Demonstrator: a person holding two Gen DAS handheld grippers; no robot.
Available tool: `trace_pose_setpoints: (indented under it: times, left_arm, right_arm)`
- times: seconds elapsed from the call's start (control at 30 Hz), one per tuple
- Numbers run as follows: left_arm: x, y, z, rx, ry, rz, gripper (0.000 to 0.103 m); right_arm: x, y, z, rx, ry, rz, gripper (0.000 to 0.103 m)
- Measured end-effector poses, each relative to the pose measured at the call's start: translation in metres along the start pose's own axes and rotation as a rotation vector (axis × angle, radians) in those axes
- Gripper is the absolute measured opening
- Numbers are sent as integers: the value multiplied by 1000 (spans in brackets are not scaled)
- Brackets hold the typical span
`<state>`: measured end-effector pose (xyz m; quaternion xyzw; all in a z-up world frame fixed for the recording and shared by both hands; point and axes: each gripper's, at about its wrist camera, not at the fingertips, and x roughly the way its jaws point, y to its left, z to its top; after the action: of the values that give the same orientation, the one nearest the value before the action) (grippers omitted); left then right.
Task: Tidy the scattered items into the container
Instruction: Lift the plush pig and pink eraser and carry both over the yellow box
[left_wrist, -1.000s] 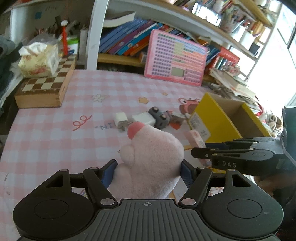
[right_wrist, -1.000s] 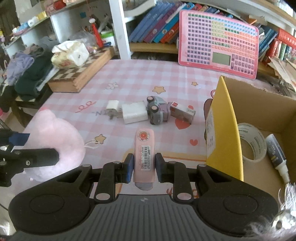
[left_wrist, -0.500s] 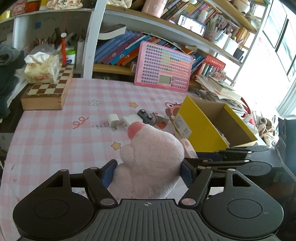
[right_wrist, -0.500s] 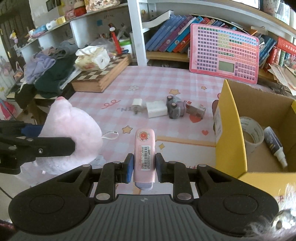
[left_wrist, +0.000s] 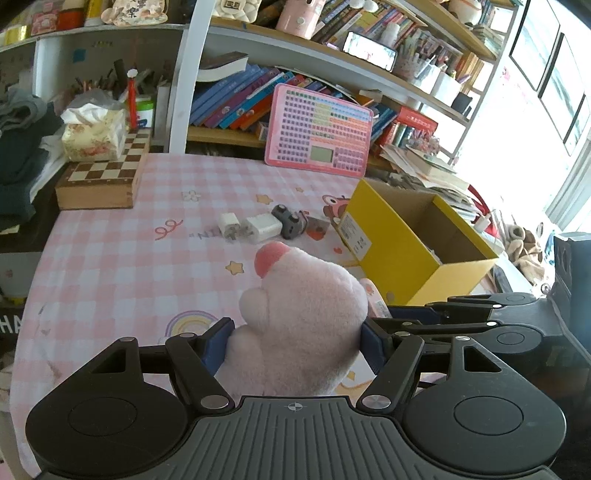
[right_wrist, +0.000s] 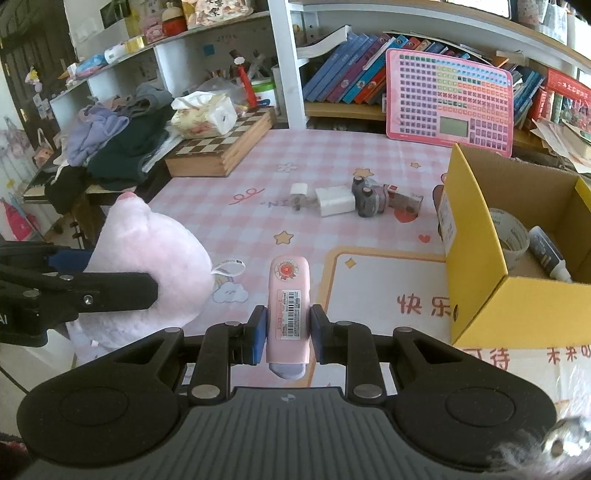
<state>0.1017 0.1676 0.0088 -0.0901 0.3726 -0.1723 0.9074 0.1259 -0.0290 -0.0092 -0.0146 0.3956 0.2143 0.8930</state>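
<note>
The pink checked table (right_wrist: 236, 229) lay bare between the claws and the yellow box (right_wrist: 476, 258) at its right edge. The left claw (left_wrist: 295, 332) gripped a pink plush toy (left_wrist: 303, 321); the right claw (right_wrist: 288, 328) gripped a pink case (right_wrist: 289, 295).

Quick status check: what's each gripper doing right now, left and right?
Left gripper: closed on the pink plush toy, held above the table.
Right gripper: closed on the pink case, also lifted.

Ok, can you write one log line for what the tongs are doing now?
left tongs: shut on pink plush toy | right tongs: shut on pink case | yellow box: not reached
</note>
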Motion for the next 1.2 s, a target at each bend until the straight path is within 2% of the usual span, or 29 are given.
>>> trace_pose_setpoints:
  times: [0.73,1.2]
  left_arm:
    - [-11,-12,-21,46,18,-90,72]
    - [8,-45,-16,104,46,-167,72]
  right_arm:
    - [-33,4,-35,57,-9,-74,23]
    - [-57,-31,-52,140,-11,-145,23]
